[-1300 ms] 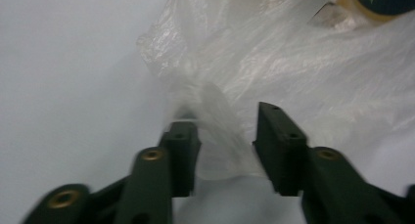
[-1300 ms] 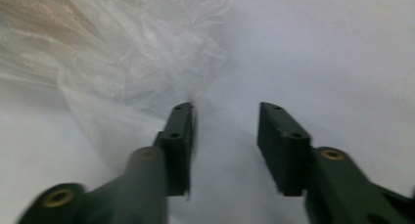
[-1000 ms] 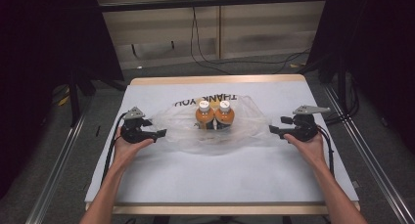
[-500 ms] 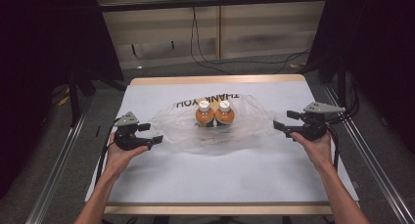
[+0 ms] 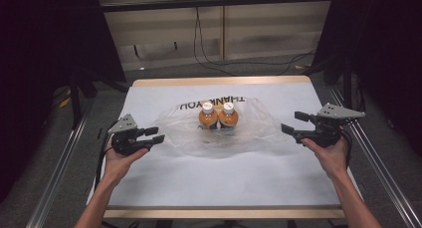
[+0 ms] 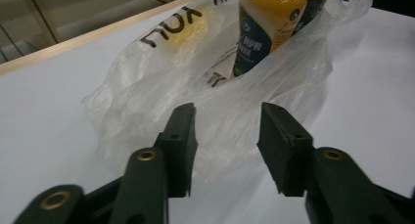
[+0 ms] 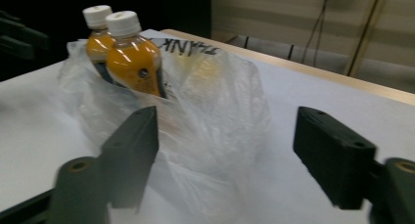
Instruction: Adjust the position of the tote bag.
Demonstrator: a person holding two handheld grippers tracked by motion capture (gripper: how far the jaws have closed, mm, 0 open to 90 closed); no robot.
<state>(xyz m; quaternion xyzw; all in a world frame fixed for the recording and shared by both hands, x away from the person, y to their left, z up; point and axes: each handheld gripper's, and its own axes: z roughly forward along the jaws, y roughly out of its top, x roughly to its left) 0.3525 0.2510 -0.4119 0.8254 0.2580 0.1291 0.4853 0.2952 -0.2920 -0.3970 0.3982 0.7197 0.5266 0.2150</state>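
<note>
Two orange drink bottles [image 5: 218, 116] with white caps stand side by side inside a clear plastic bag [image 5: 254, 128] printed "THANK YOU", spread on the white table sheet [image 5: 219, 173]. My left gripper [image 5: 155, 134] is open just off the bag's left edge, nothing between its jaws. My right gripper [image 5: 293, 123] is open wide a little off the bag's right edge. In the left gripper view the bag [image 6: 147, 82] and a bottle [image 6: 264, 23] lie beyond the open left gripper [image 6: 225, 131]. The right gripper view shows both bottles [image 7: 132, 57] in the bag [image 7: 220, 97] ahead of the right gripper [image 7: 225, 141].
The table's wooden edge [image 5: 219, 81] runs along the back, with metal rails [image 5: 59, 173] at both sides. Cables [image 5: 209, 54] hang over the floor behind. Bare white sheet lies in front of the bag.
Both grippers drew outward, away from the bag's two sides, and the left one also came nearer the front. The bag has settled wider and flatter around the bottles.
</note>
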